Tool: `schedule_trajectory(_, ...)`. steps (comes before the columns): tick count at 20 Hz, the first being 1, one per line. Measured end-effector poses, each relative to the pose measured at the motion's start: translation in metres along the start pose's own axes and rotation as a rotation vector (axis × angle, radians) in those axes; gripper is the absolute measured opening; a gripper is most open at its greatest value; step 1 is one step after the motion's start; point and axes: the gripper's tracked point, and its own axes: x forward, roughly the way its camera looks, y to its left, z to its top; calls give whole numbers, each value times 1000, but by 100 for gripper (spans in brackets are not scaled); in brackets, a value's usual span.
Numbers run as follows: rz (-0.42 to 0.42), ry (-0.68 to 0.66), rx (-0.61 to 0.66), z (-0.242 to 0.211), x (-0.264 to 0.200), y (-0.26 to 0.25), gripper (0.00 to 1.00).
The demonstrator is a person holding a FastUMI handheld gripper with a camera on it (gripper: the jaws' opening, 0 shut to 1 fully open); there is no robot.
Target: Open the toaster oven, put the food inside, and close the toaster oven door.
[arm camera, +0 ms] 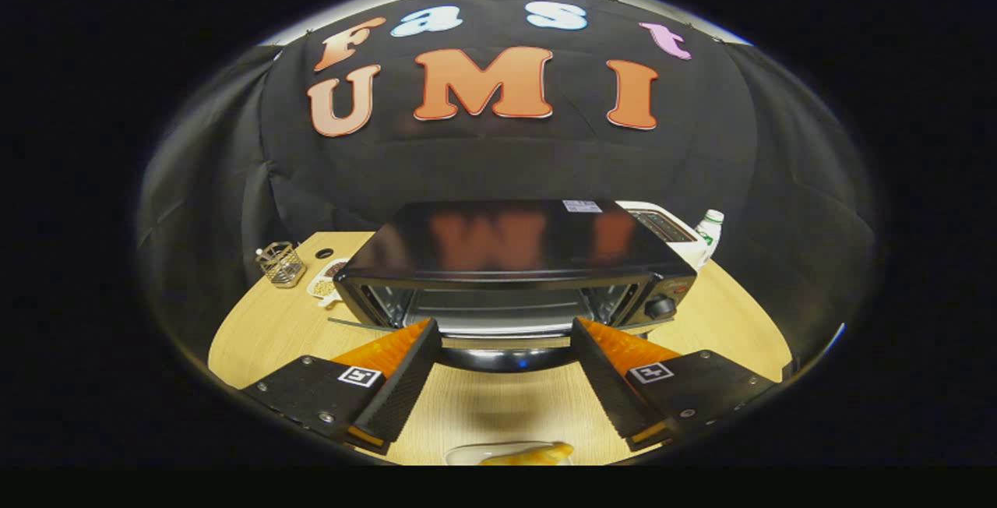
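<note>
Here the toaster oven stands open on the bench, its door lowered toward the hand-held gripper, spread wide and empty. Nearer than the door lies the food; descend squarely over it.

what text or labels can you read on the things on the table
White sticker on the toaster oven top: too small to read.
Bottle label: blurred.
Marks by the oven knob: blurred.
Square tags on the open gripper fingers, which flank the oven's front: patterns, no words.
</note>
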Motion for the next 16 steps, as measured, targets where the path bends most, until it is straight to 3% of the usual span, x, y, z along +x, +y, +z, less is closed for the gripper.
schedule_trajectory(16, -4, 117, 19, -92, -35, -4, 97)
